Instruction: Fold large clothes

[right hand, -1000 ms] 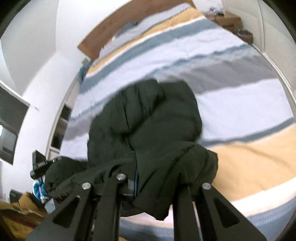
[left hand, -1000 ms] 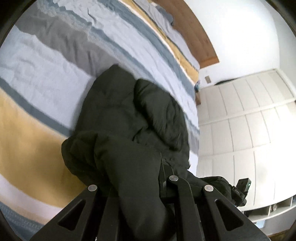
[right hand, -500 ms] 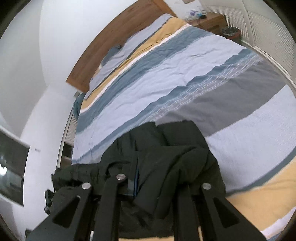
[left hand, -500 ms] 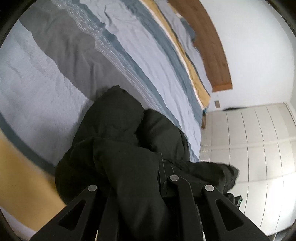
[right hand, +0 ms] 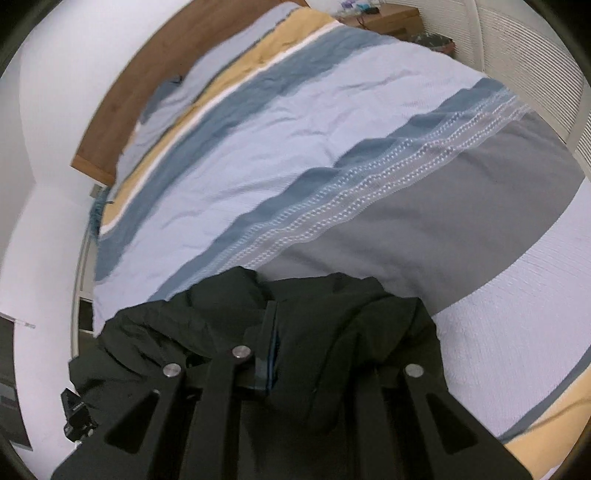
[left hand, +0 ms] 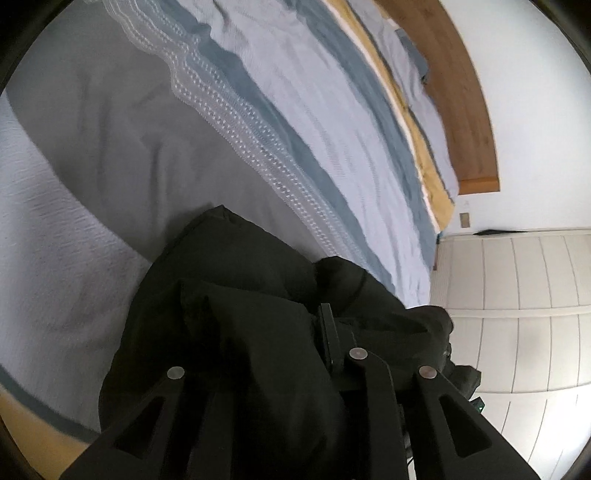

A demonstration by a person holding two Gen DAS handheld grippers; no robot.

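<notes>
A large black padded jacket hangs bunched from both grippers above a striped bed. My left gripper is shut on a fold of the jacket, which drapes over and hides its fingertips. In the right wrist view the same jacket spreads across the lower frame. My right gripper is shut on its edge beside a blue-lined seam. The other gripper's body shows at the left edge of the right wrist view.
The bed cover has blue, grey, white and yellow stripes. A wooden headboard stands at the far end. White wardrobe doors run along one side. A nightstand sits in the far corner.
Both grippers have lifted and carried the jacket forward toward the headboard. The jacket now hangs shorter in view and more of the grey and blue stripes shows beyond it.
</notes>
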